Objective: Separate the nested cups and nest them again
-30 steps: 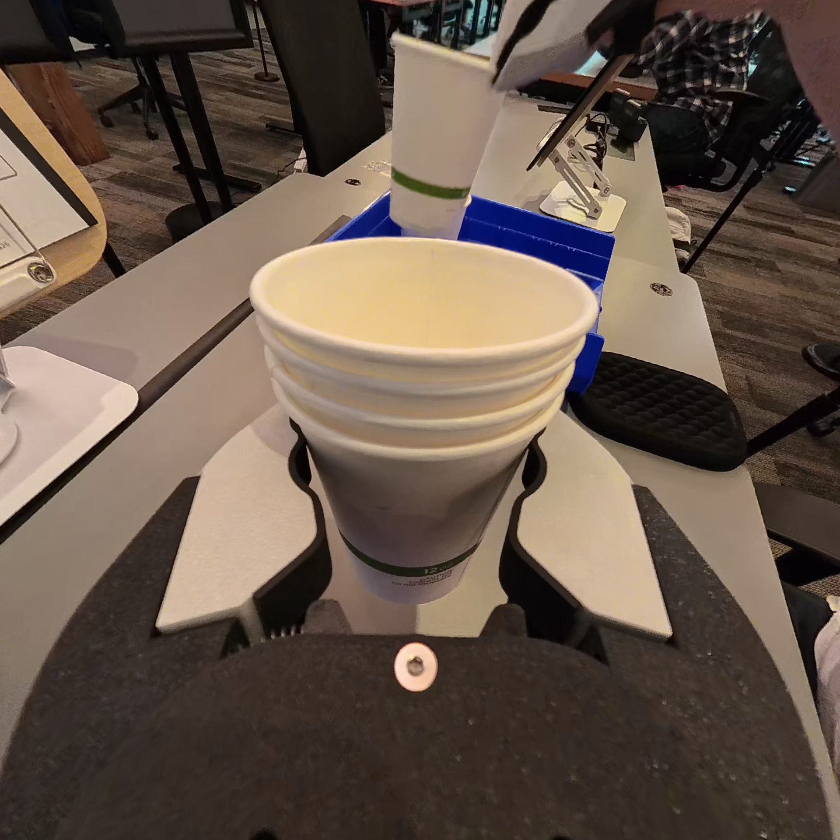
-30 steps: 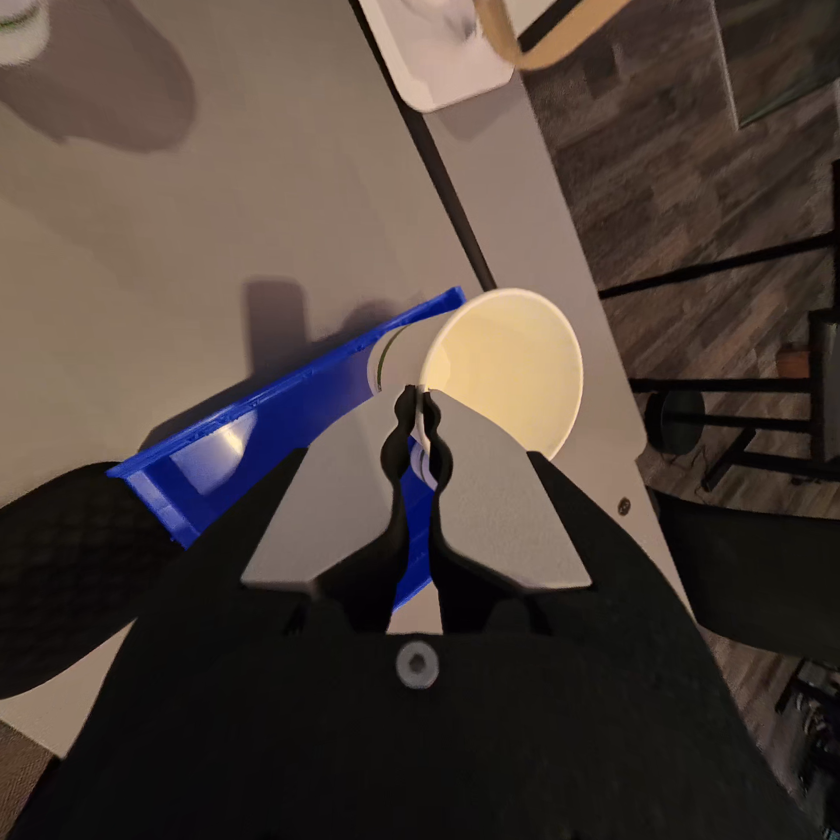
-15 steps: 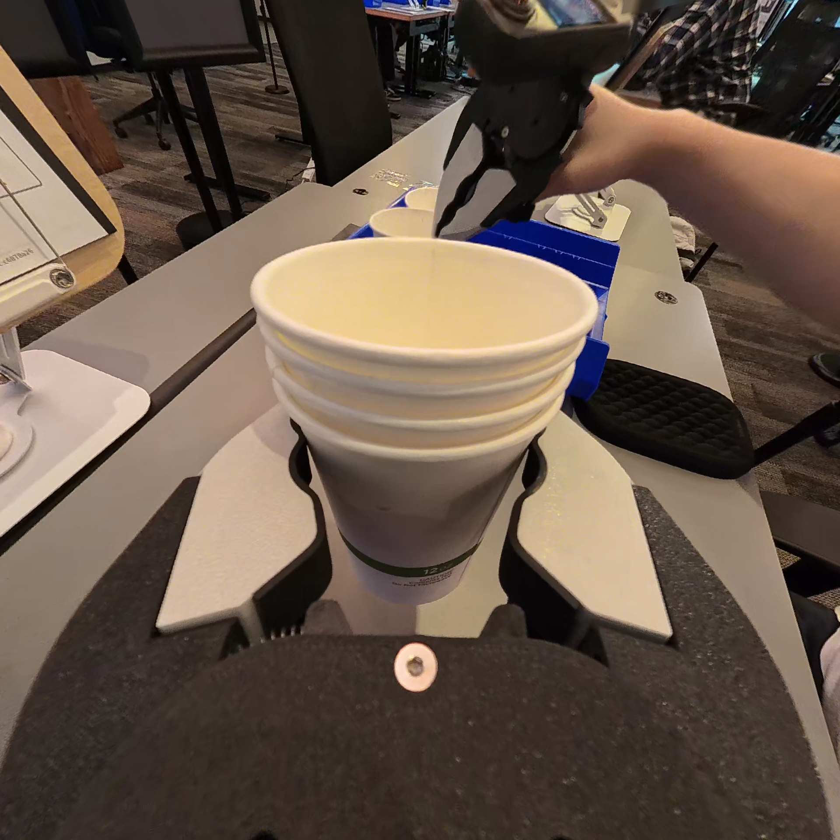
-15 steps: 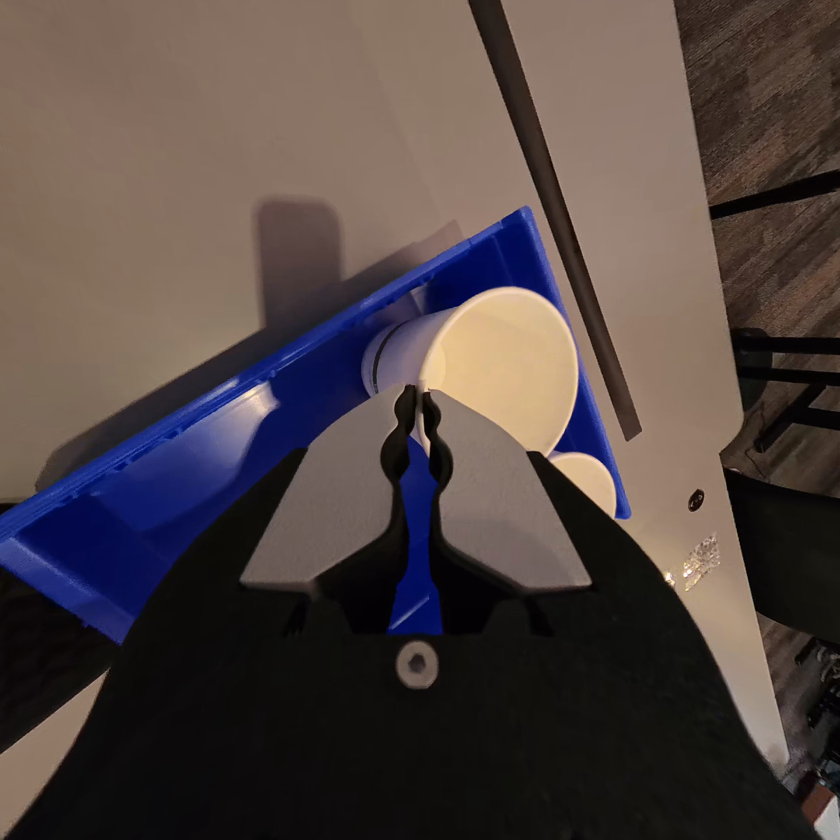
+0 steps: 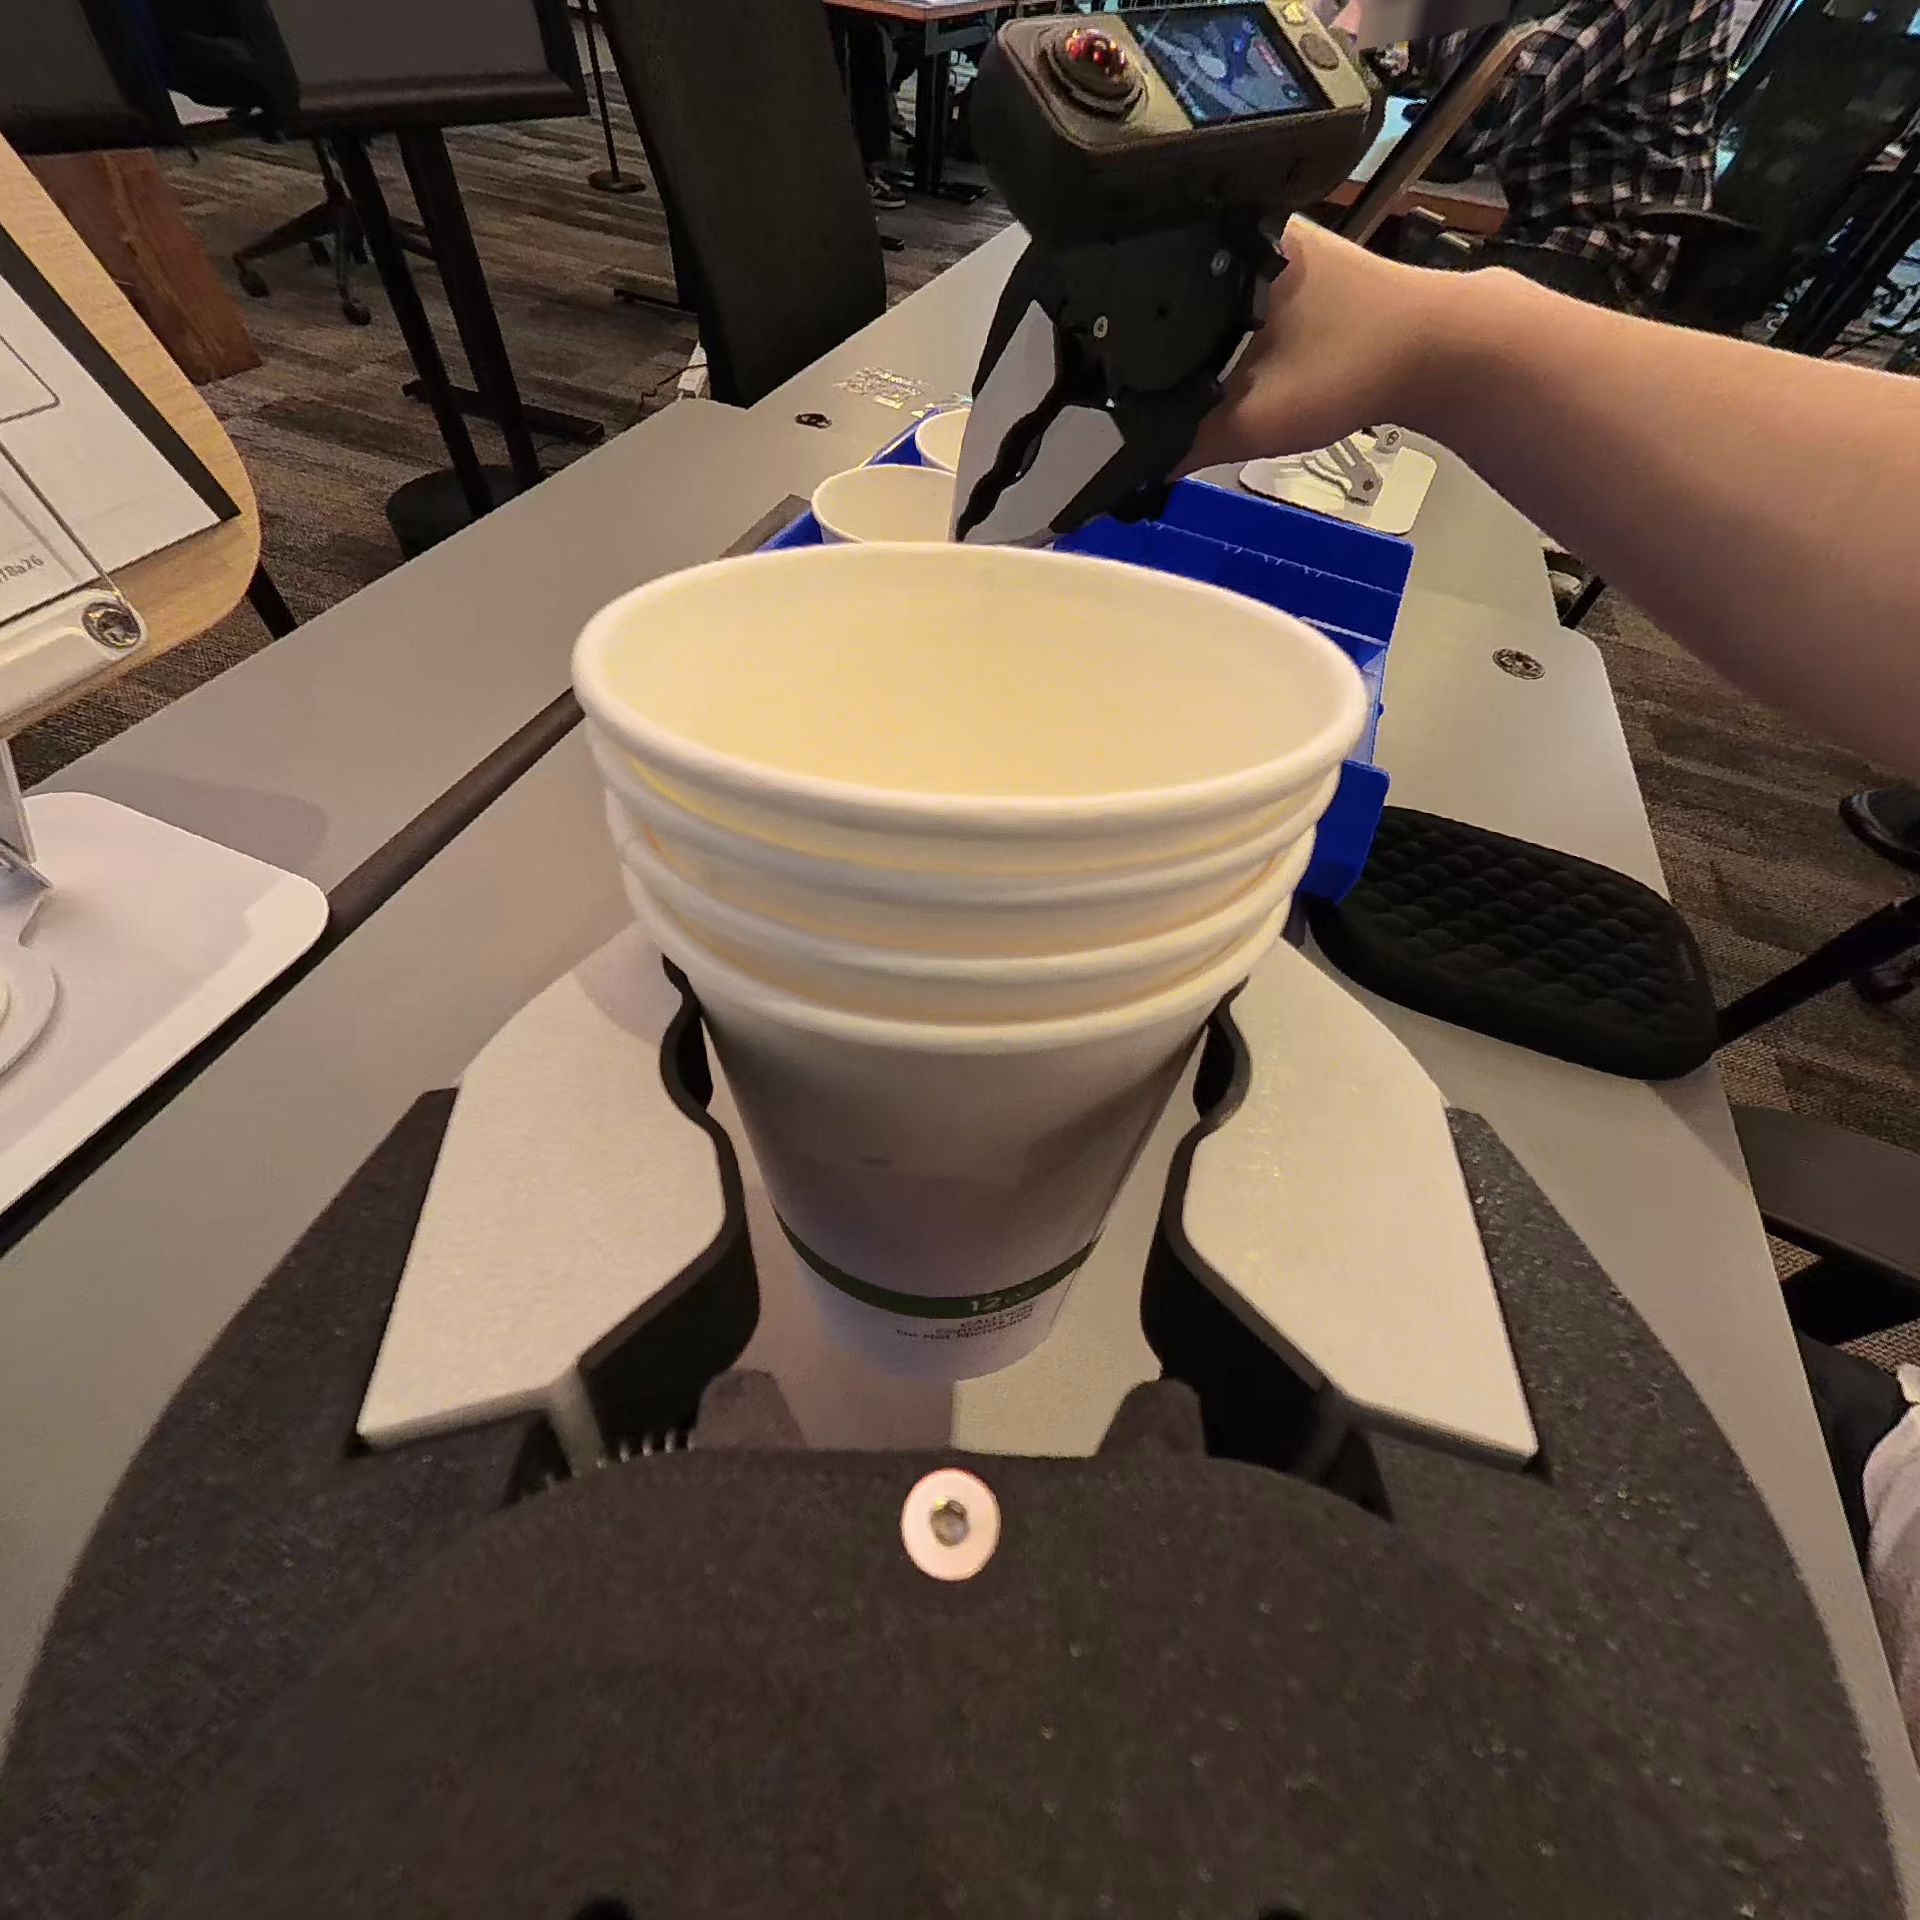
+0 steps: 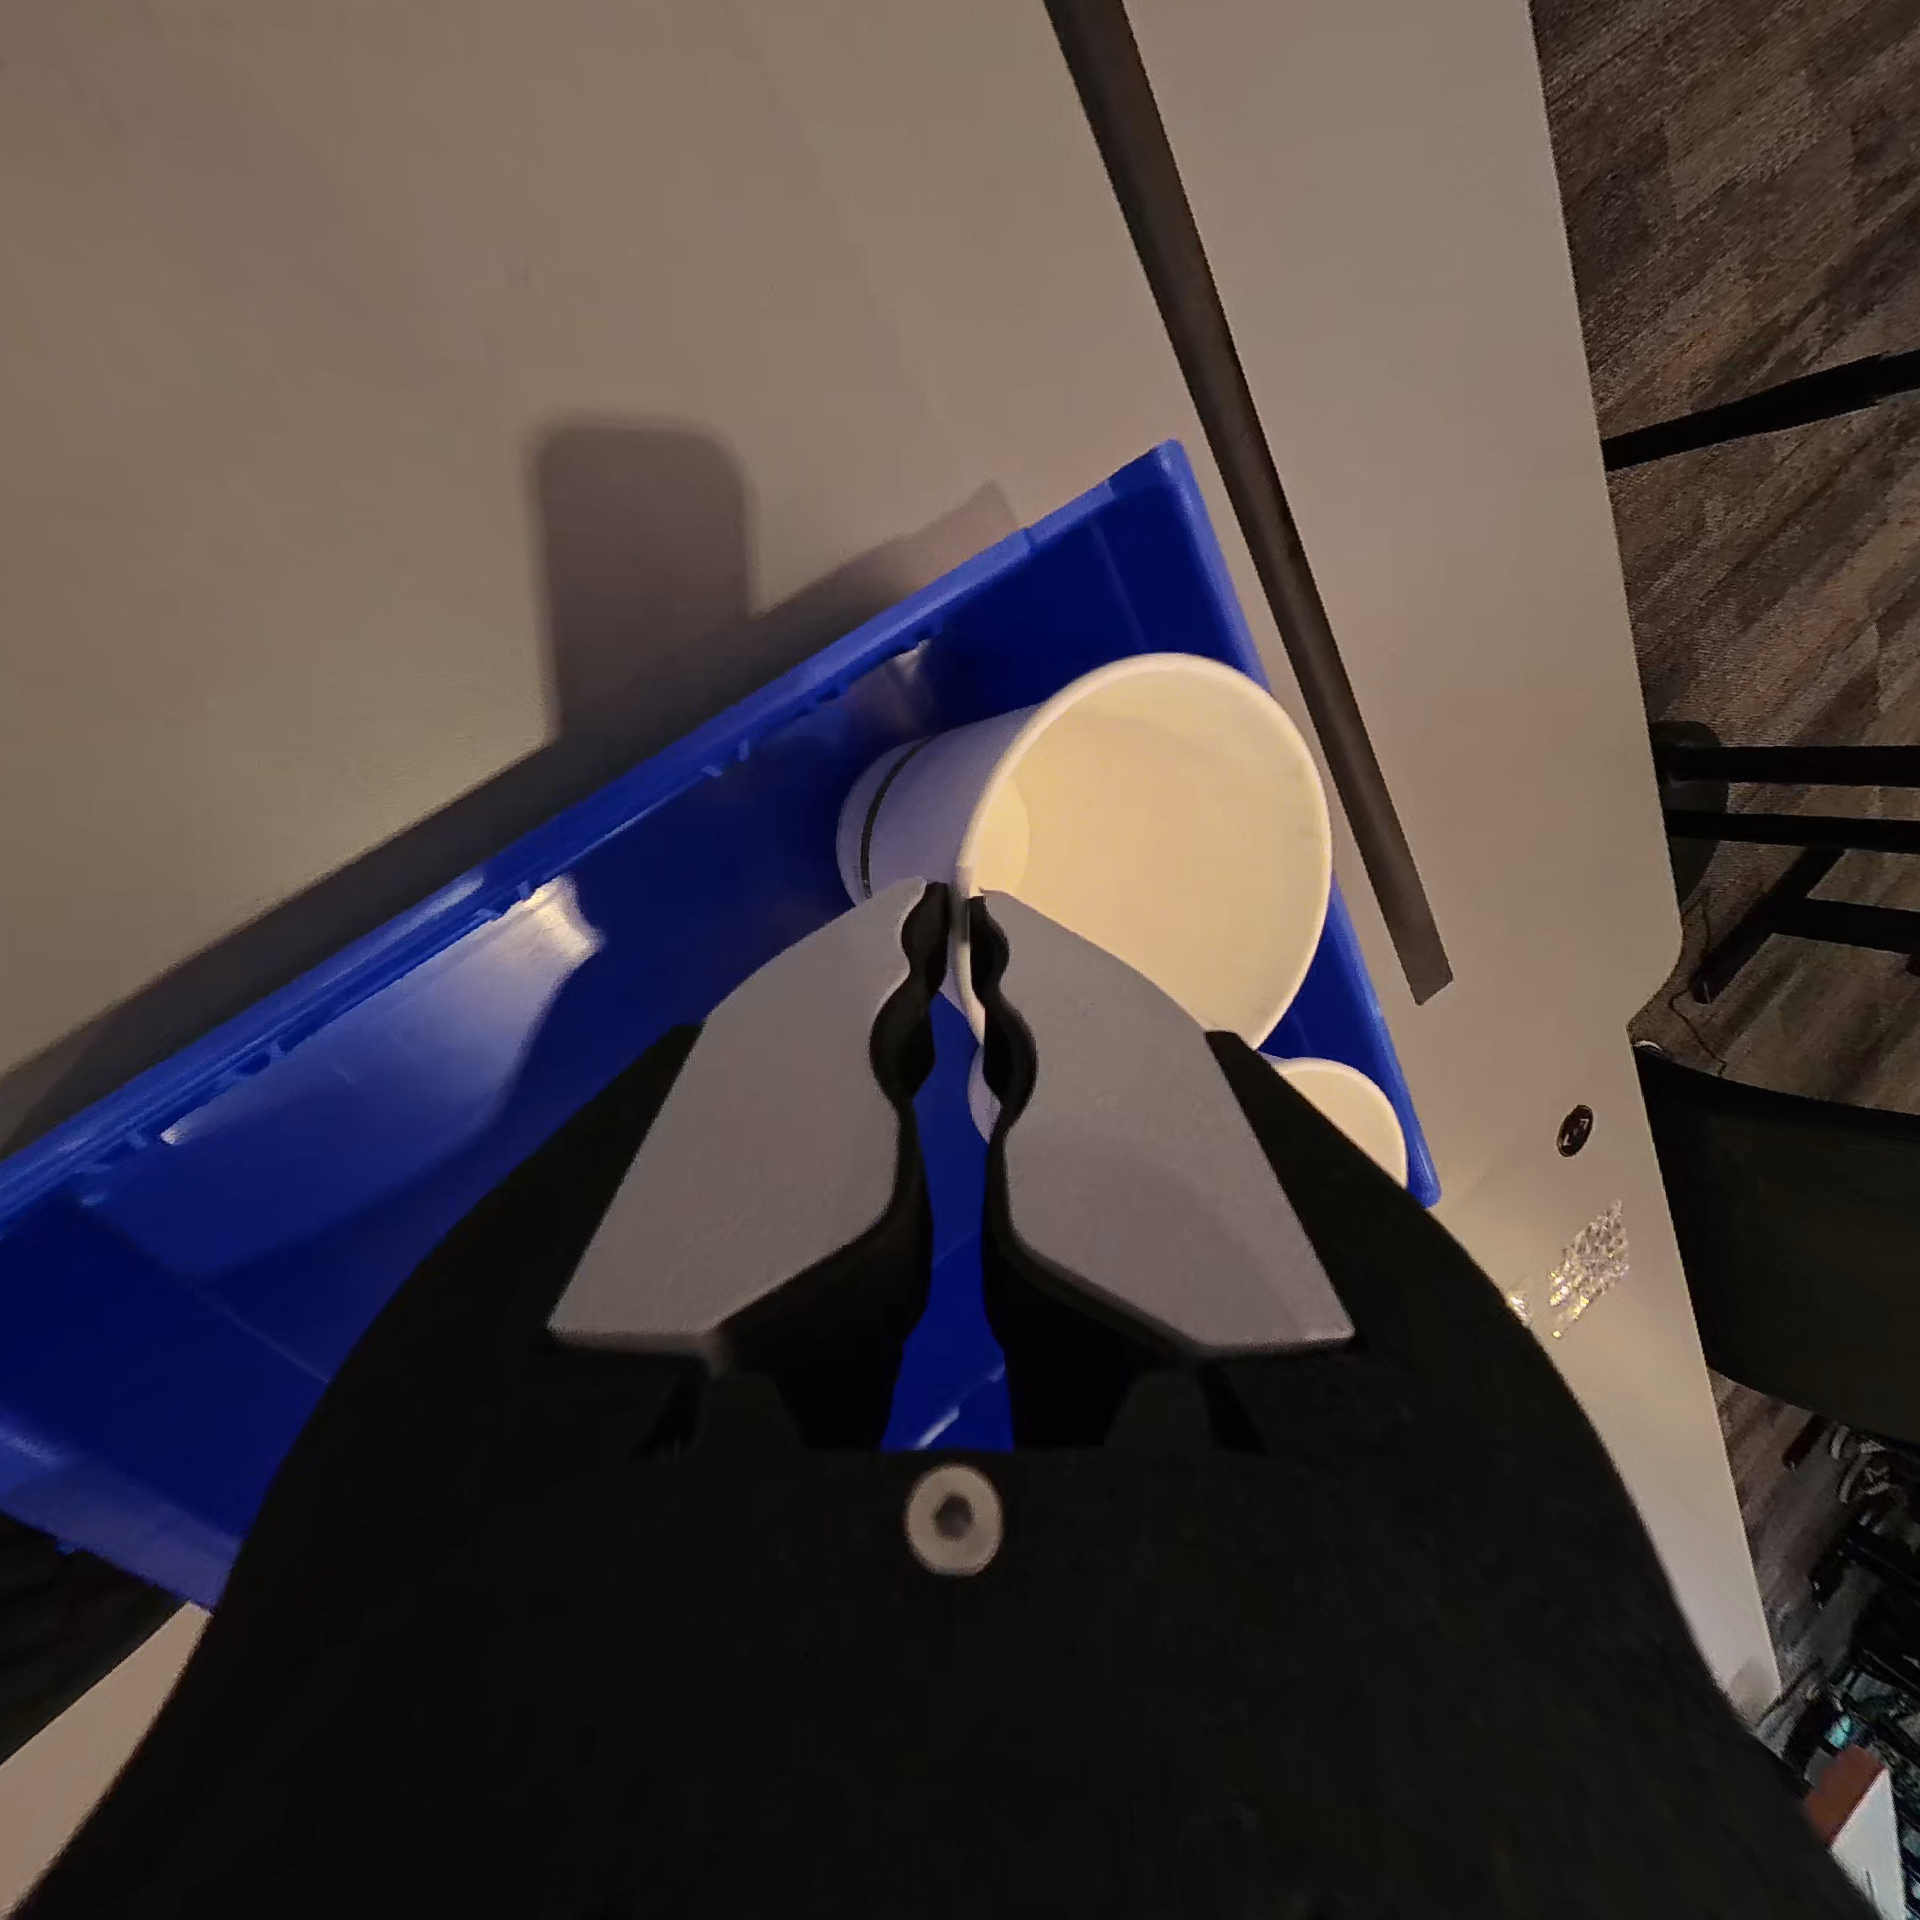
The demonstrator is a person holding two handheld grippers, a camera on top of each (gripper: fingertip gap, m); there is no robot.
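Right claw (image 6: 951, 902) lowered its cup (image 6: 1132, 831) into the bin (image 6: 675, 883).

black quilted pad (image 5: 1517, 935) — on grey table (image 5: 312, 727) | white stand base (image 5: 135, 935) — left edge

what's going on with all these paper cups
A person is un-nesting white paper cups with two handheld grippers. The left gripper clamps a nested stack of white paper cups above the grey table. The right gripper pinches the rim of a single white paper cup in the blue plastic bin, beside another separated cup.
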